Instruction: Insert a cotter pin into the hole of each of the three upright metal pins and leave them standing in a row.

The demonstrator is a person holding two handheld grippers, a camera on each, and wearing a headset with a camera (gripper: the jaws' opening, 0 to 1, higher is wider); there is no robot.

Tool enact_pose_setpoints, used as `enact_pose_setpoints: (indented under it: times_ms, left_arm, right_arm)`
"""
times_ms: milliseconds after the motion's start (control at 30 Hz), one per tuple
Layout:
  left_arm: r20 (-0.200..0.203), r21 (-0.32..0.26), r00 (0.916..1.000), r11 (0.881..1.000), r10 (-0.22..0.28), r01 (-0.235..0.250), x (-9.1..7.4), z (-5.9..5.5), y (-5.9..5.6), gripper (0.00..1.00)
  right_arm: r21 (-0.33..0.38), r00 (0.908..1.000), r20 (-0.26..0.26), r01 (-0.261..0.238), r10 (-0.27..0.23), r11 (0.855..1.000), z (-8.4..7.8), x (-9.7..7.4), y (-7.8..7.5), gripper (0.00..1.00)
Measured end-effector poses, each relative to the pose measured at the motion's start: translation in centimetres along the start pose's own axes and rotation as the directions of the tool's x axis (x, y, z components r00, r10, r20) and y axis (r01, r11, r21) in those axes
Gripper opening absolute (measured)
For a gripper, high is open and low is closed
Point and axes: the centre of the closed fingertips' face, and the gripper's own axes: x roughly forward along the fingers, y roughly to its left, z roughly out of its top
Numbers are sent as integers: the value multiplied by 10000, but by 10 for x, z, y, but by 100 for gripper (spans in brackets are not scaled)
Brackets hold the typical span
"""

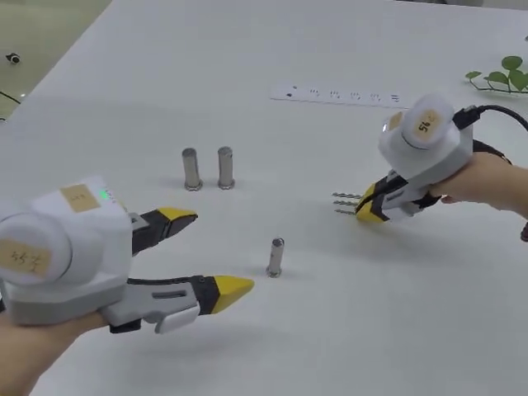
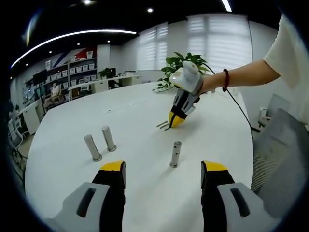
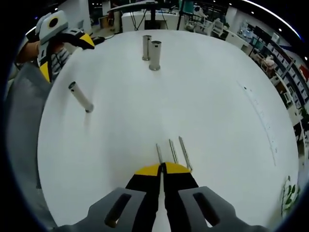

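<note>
Three upright metal pins stand on the white table (image 1: 388, 322). Two are close together (image 1: 191, 169) (image 1: 225, 167), and a thinner one (image 1: 275, 256) stands alone nearer to me. My left gripper (image 1: 210, 252) is open and holds nothing; the lone pin (image 2: 175, 153) is just ahead of its jaws. Three cotter pins (image 1: 345, 203) lie side by side on the table at the right. My right gripper (image 1: 365, 211) is shut, its tips at the near ends of the cotter pins (image 3: 172, 151). Whether it pinches one I cannot tell.
A white power strip (image 1: 338, 95) lies across the far side of the table. A potted plant (image 1: 503, 74) stands at the far right edge, and a black cable (image 1: 505, 110) runs from the right gripper. Bare tabletop surrounds the metal pins.
</note>
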Motion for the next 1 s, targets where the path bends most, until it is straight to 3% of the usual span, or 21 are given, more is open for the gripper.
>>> enact_pose_setpoints:
  times_ms: [33, 433, 1000]
  left_arm:
    - [-10, -5, 10000, 10000, 6, -6, 0, 0, 0, 62]
    - [49, 5, 10000, 10000, 41, -41, 0, 4, 1, 59]
    - [166, -118, 9998, 9999, 78, -76, -2, 8, 1, 57]
  right_arm:
    - [-338, 9999, -51, 124, -126, 9994, 0, 0, -1, 2]
    - [-809, 9971, -32, 753, -758, 9939, 0, -2, -1, 1]
    - [-1203, 9955, 162, 951, -938, 9882, 0, -10, 1, 1]
